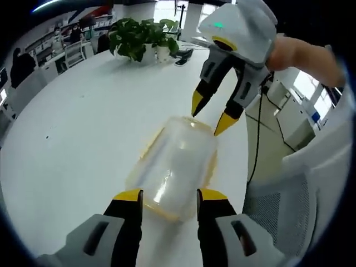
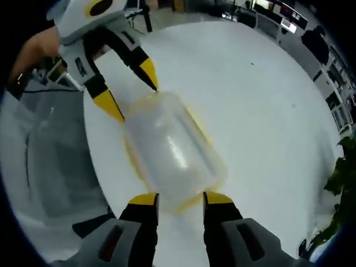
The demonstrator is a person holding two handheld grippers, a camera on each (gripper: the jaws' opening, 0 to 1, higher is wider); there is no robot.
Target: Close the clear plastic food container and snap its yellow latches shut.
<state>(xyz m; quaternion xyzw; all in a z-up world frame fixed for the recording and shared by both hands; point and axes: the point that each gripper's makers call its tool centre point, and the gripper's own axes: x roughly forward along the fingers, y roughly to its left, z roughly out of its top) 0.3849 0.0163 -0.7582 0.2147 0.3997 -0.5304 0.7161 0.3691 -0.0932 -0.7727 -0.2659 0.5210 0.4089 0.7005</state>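
Observation:
A clear plastic food container (image 1: 175,167) (image 2: 169,150) with a yellow rim lies on the round white table (image 1: 83,128), its domed clear side up. My left gripper (image 1: 169,196) stands open at one short end, its yellow tips either side of that end. At the opposite end my right gripper (image 1: 211,114) (image 2: 181,199) is open too, tips just at the container's edge. In the right gripper view the left gripper (image 2: 133,100) shows at the far end. Whether the yellow latches are snapped cannot be told.
A potted green plant (image 1: 142,36) and a dark small object (image 1: 183,55) sit at the far side of the table. A white chair (image 1: 311,189) stands beside the table edge. A person's hand (image 1: 300,53) holds the right gripper. Office desks lie beyond.

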